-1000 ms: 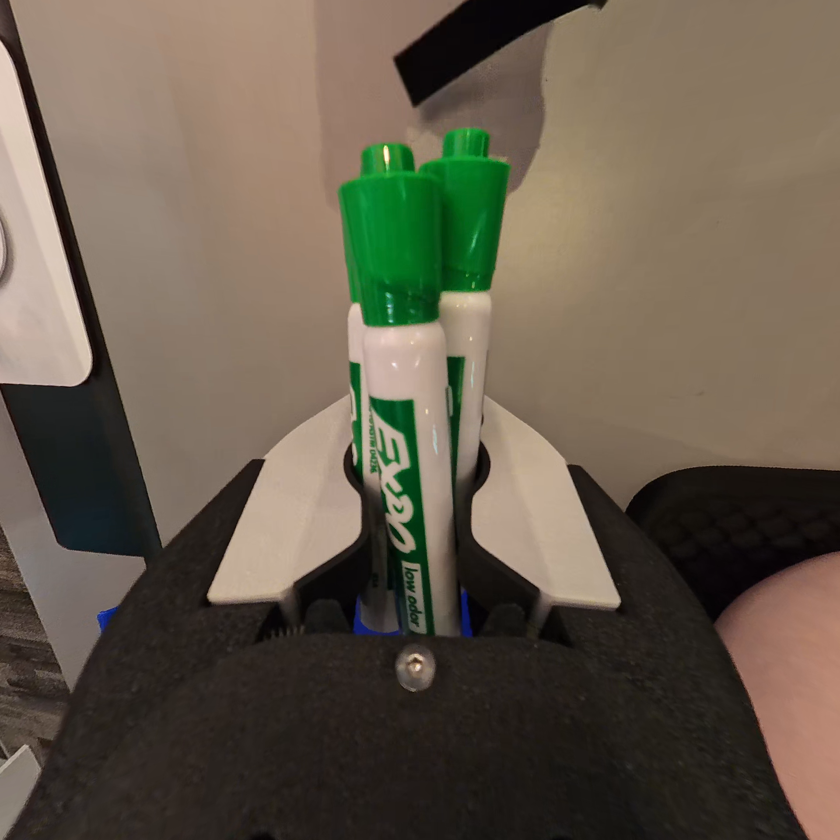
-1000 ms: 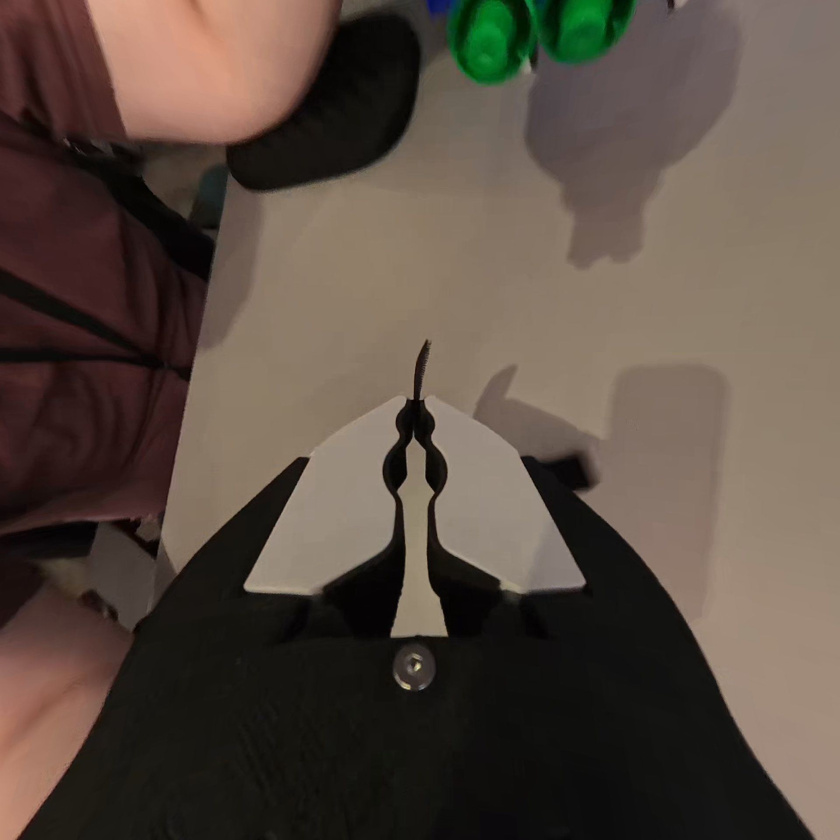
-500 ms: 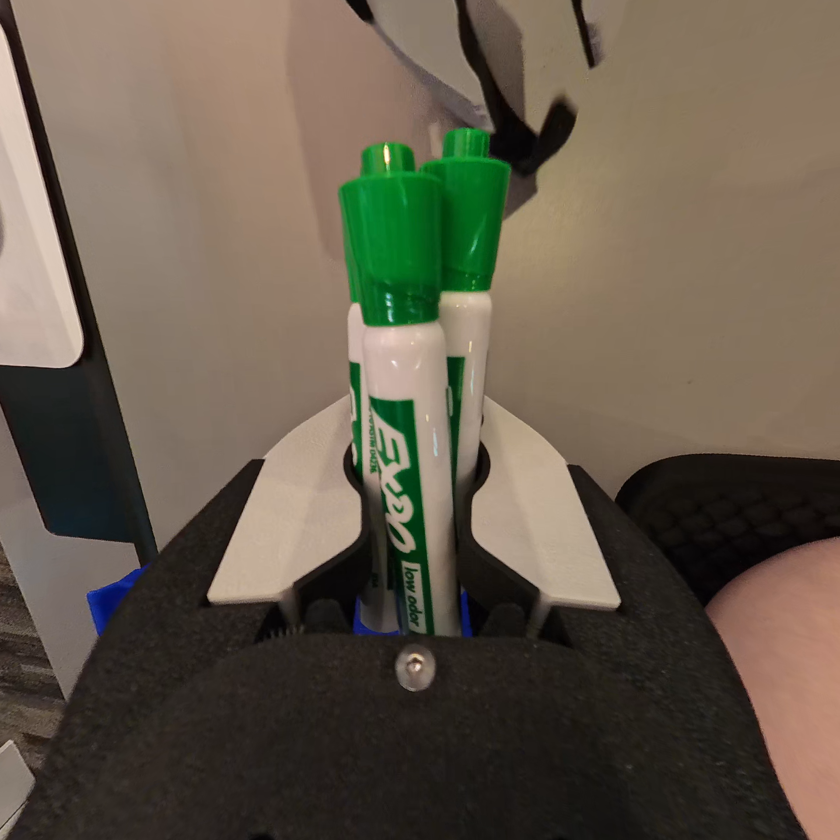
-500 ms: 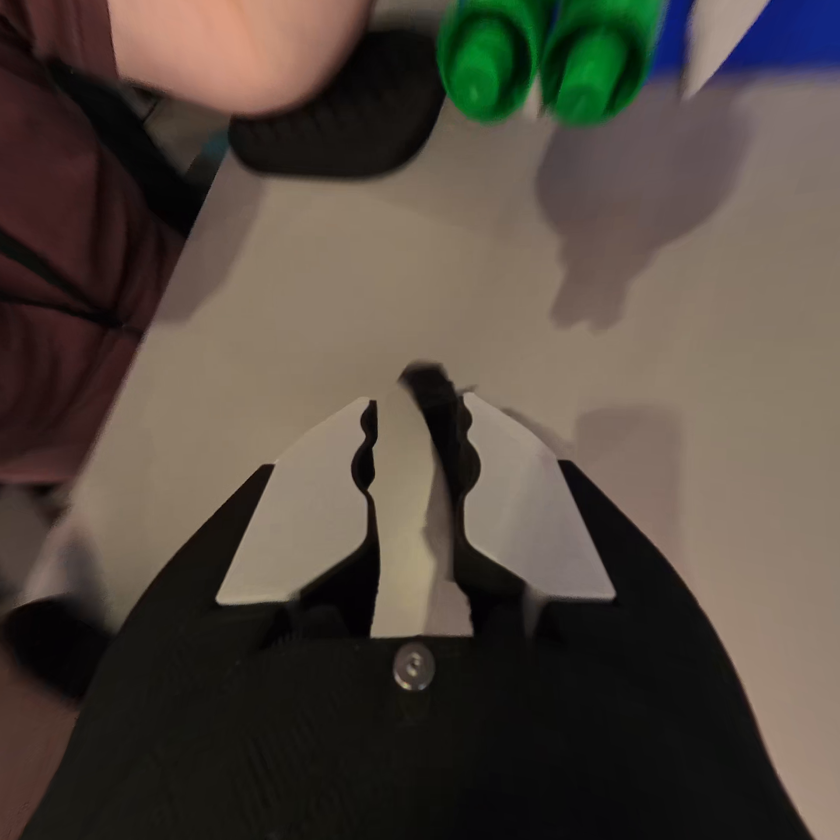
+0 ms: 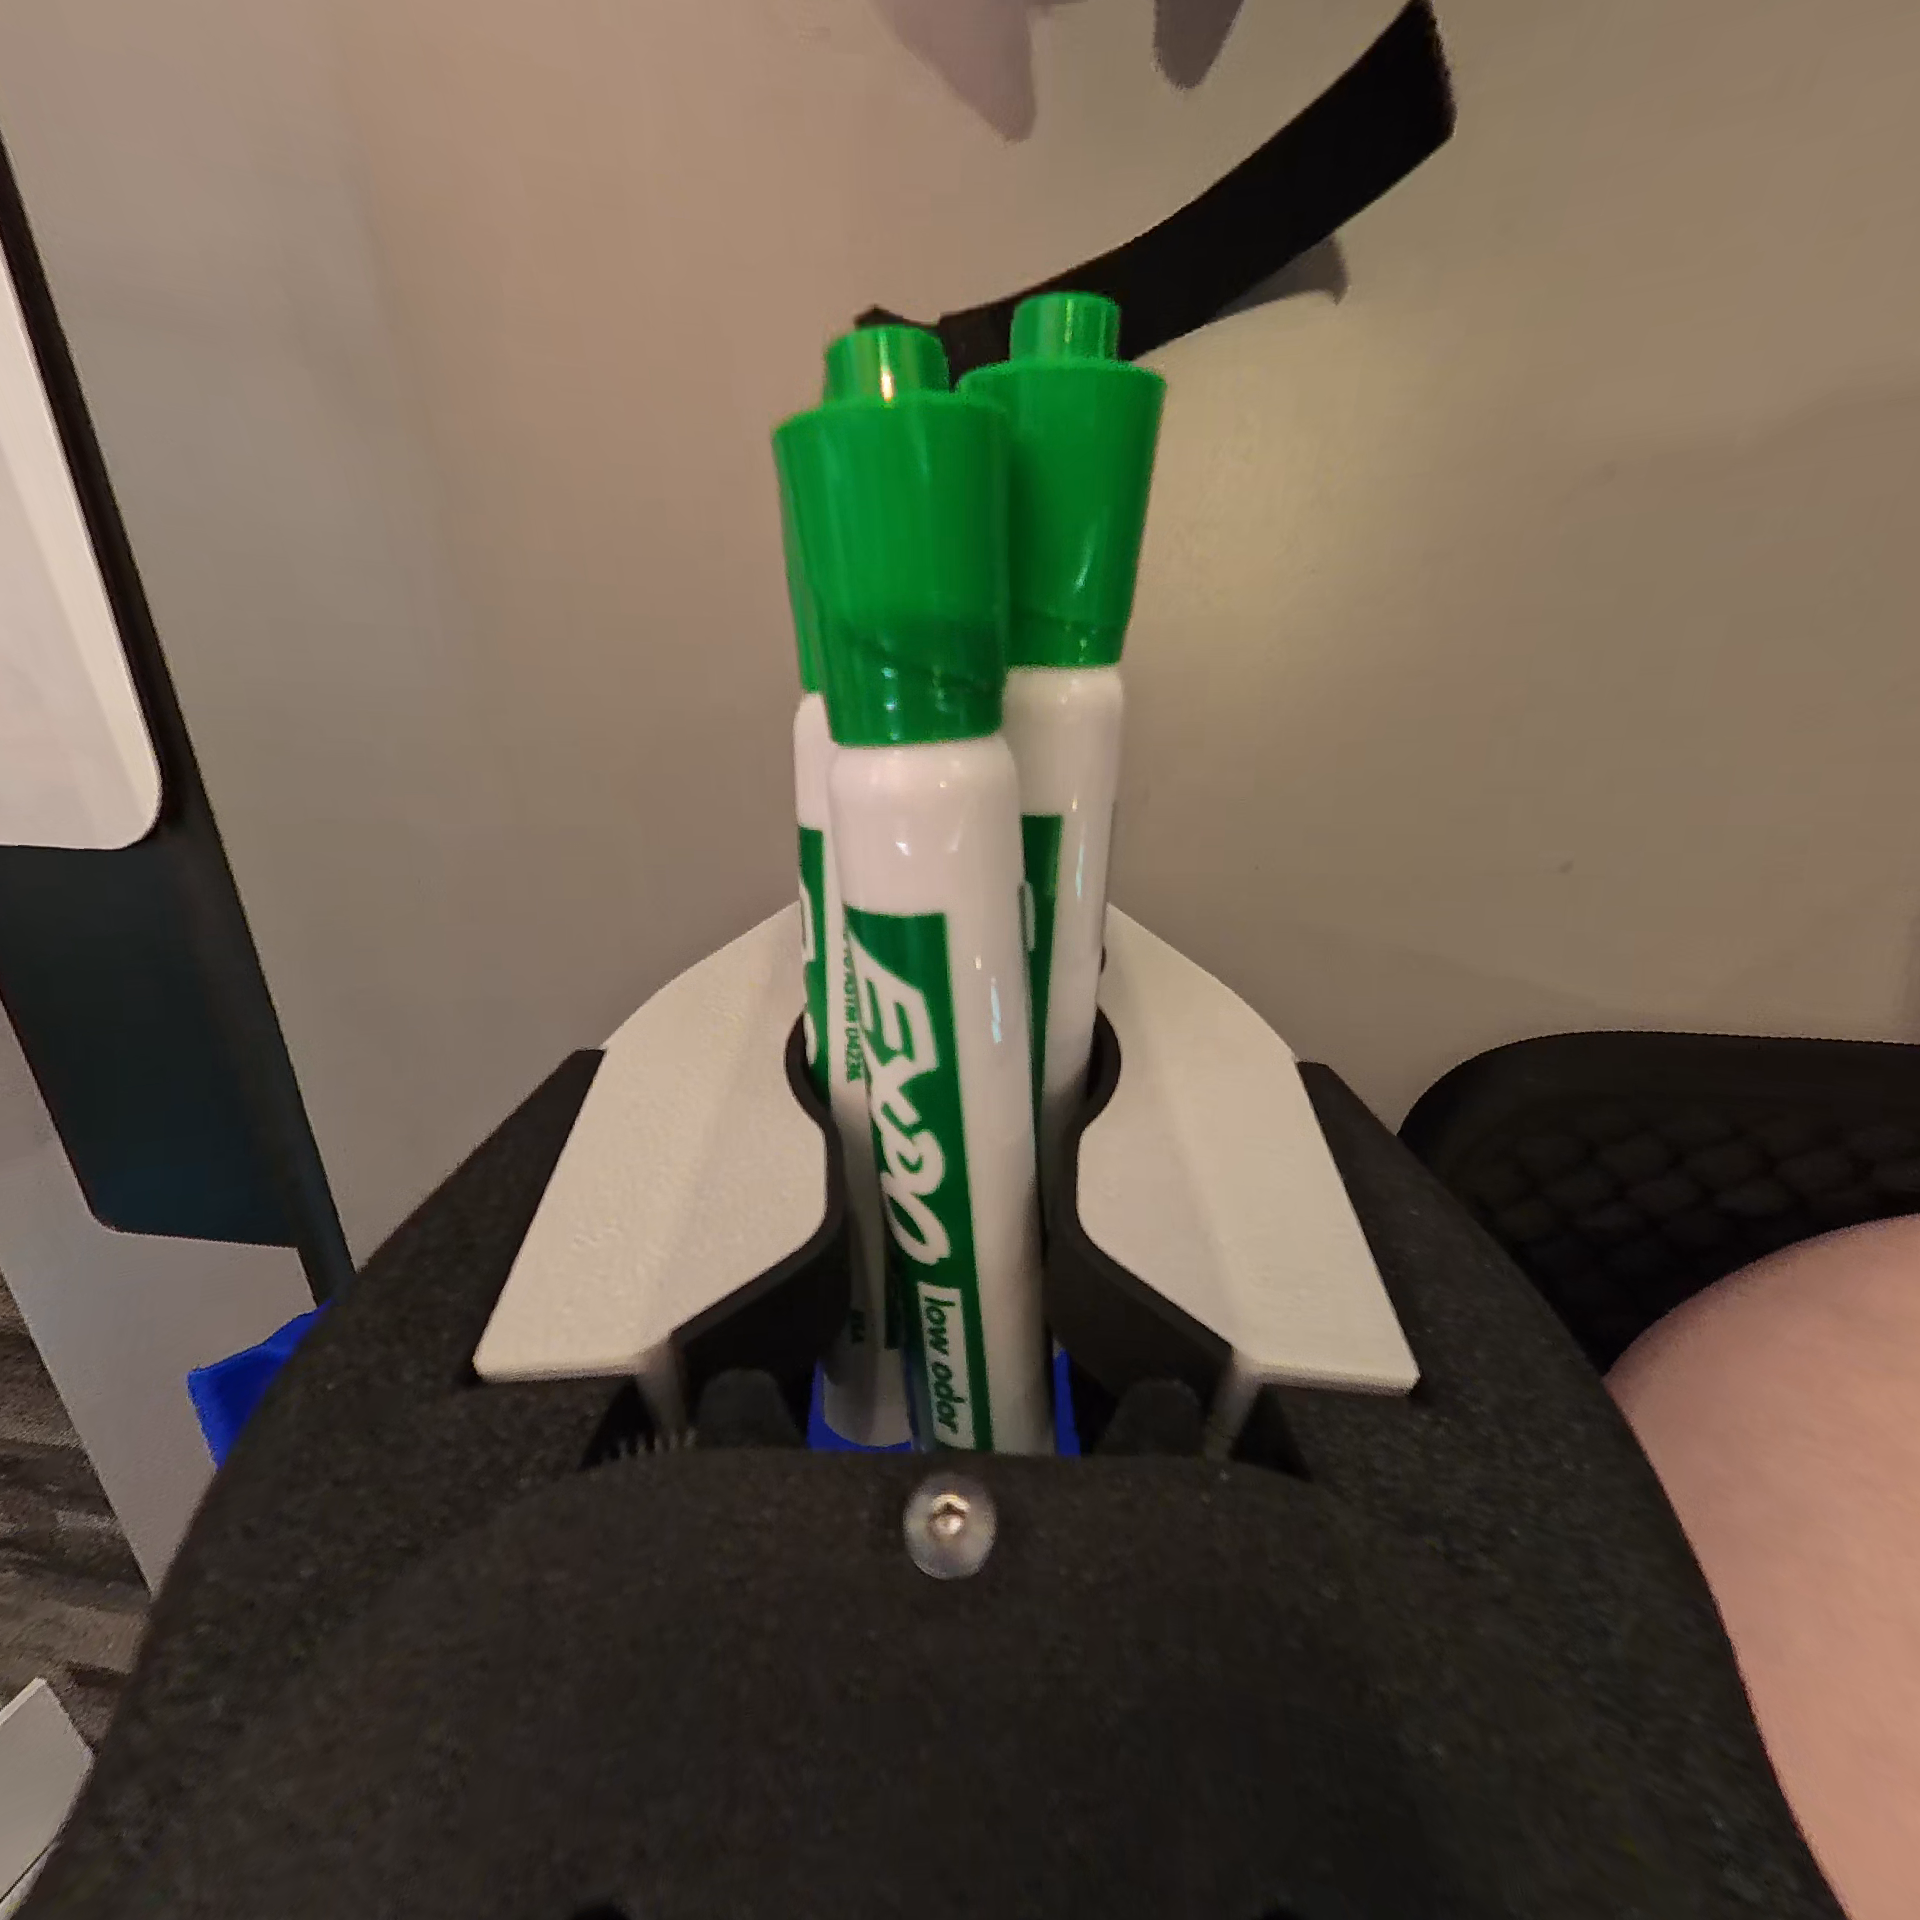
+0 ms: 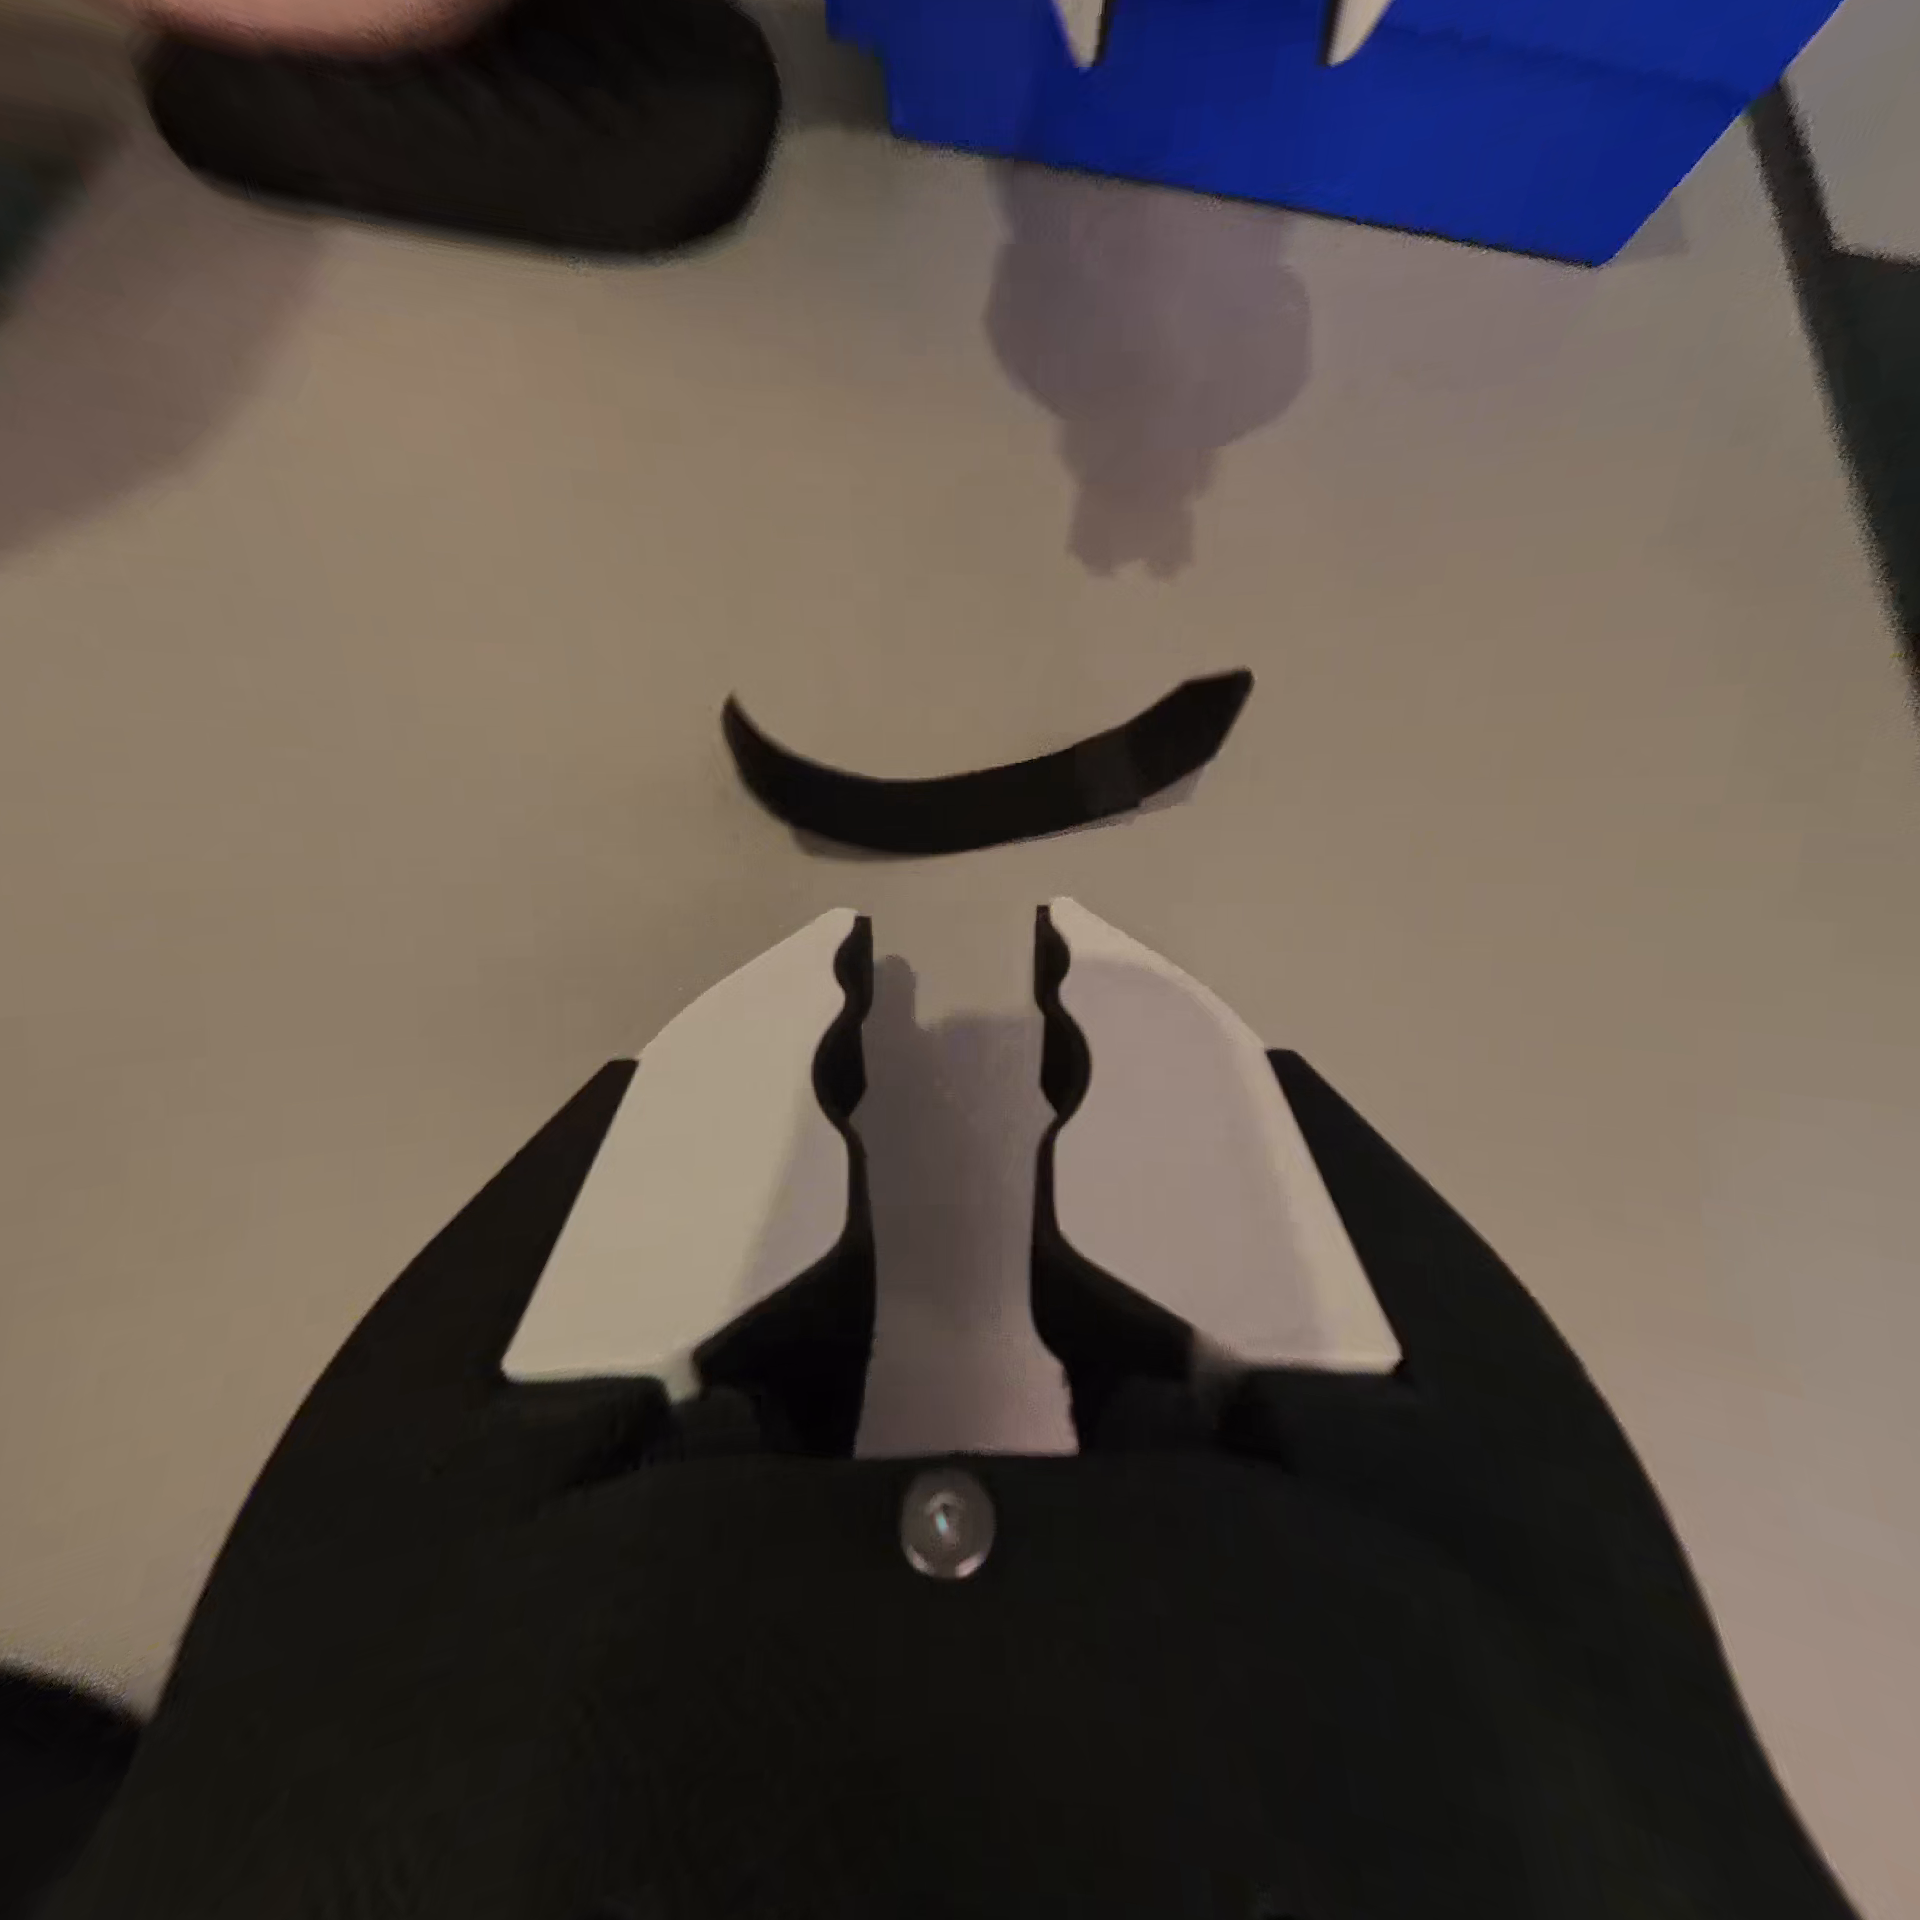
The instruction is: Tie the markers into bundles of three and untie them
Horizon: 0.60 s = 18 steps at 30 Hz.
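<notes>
We note both units share one build. The left gripper [image 5: 951, 1023] has a matte, grainy black housing, two pale grey wedge-shaped fingers [image 5: 1226, 1174] with scalloped black inner pads, and one silver screw [image 5: 948, 1538] at centre. The right gripper [image 6: 948, 920] matches, with the same screw [image 6: 945, 1529].

Bare tabletop [image 6: 416, 644] lies open around the black strap [image 6: 977, 790]. Farther off, a blue box [image 6: 1351, 135] and a black padded armrest [image 6: 468, 135] block the way.
</notes>
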Each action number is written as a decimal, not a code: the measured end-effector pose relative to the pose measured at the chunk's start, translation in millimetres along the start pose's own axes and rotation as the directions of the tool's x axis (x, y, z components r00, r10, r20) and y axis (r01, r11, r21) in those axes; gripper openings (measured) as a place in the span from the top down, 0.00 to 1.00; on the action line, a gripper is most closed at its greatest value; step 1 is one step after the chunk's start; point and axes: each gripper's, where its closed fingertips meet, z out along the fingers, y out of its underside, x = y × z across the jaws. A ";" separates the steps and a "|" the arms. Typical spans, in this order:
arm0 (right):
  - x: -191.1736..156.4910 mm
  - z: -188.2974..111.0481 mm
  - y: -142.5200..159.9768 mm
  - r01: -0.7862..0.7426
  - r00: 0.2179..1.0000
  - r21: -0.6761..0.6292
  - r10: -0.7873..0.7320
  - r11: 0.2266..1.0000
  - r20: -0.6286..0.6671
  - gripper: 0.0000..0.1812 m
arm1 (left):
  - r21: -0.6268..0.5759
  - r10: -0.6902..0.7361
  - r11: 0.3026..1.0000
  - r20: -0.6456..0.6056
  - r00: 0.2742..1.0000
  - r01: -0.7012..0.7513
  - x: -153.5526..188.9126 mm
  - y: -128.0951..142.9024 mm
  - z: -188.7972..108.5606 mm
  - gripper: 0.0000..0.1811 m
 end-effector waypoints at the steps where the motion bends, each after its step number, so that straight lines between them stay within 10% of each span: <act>1: -2.4 2.2 1.9 0.063 0.997 -0.029 -0.065 0.998 -0.046 0.82 | 0.000 0.000 1.000 -0.002 1.000 0.000 0.3 -0.2 0.2 0.77; 8: -29.5 41.2 -16.9 0.303 0.928 -0.050 -0.307 0.952 -0.211 0.72 | -0.006 0.006 1.000 -0.012 1.000 -0.006 1.6 -2.1 2.5 0.77; 18: -31.5 52.6 -33.6 0.133 0.983 0.090 -0.119 0.987 -0.140 0.98 | -0.002 0.012 1.000 -0.003 1.000 -0.012 -0.3 -3.7 3.9 0.77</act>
